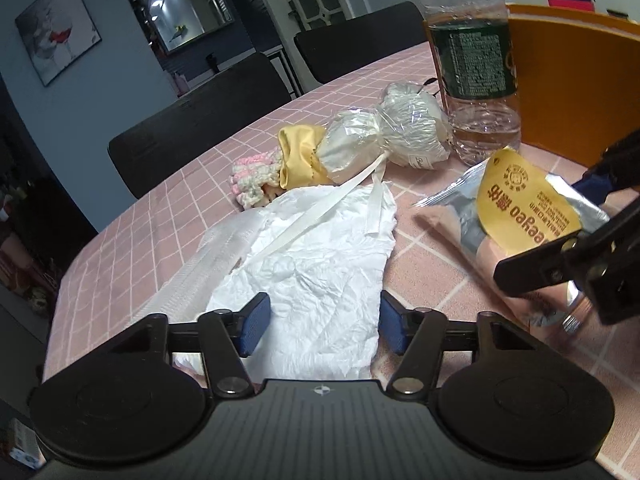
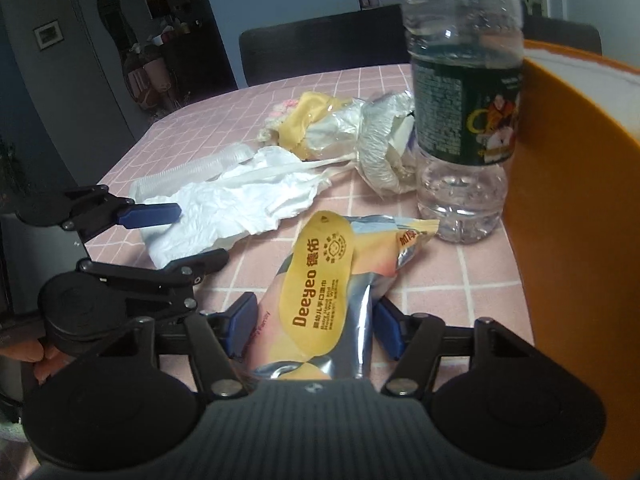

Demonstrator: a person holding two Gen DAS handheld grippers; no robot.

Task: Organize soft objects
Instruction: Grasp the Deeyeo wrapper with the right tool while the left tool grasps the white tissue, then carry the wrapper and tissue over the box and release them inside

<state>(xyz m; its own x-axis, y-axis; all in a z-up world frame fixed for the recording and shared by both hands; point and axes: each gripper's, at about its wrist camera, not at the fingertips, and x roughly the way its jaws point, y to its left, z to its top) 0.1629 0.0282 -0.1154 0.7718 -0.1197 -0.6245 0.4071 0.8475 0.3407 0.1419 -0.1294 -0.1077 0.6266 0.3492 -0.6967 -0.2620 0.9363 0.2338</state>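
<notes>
Left tool (image 1: 320, 322): low centre of the left wrist view, blue pads spread apart with the crumpled white sheet between them; neither pad presses on it, so the jaws stand open. In the right wrist view it shows at the left edge (image 2: 188, 236), one blue finger over the sheet.
Right tool (image 2: 314, 326): low centre of its own view, pads set on either side of the wipes pack; the left pad looks to be touching the pack's edge and the right pad sits just beside it, jaws parted, no squeeze visible on the foil. In the left wrist view only its black fingers show at the right edge.
White sheet (image 1: 316, 256): wrinkled, flat on the bench, centre of the left view; a white ribbon lies across it.
Wipes pack (image 2: 320, 292): silver and peach with a yellow oval label, lying on the bench, running from bottom centre toward the bottle.
Wrapped bundle (image 1: 384, 136): plastic-covered cream cloth with a yellow band and pink-white knit end, lying beyond the sheet, upper centre.
Water bottle (image 2: 460, 120): upright, clear, dark label, upper right, just beside the bundle.
Orange bin (image 2: 580, 200): right edge, close behind the bottle.
Bench (image 1: 160, 208): pink grid-patterned cloth.
Chairs (image 1: 192, 128): dark backs along the far edge.
</notes>
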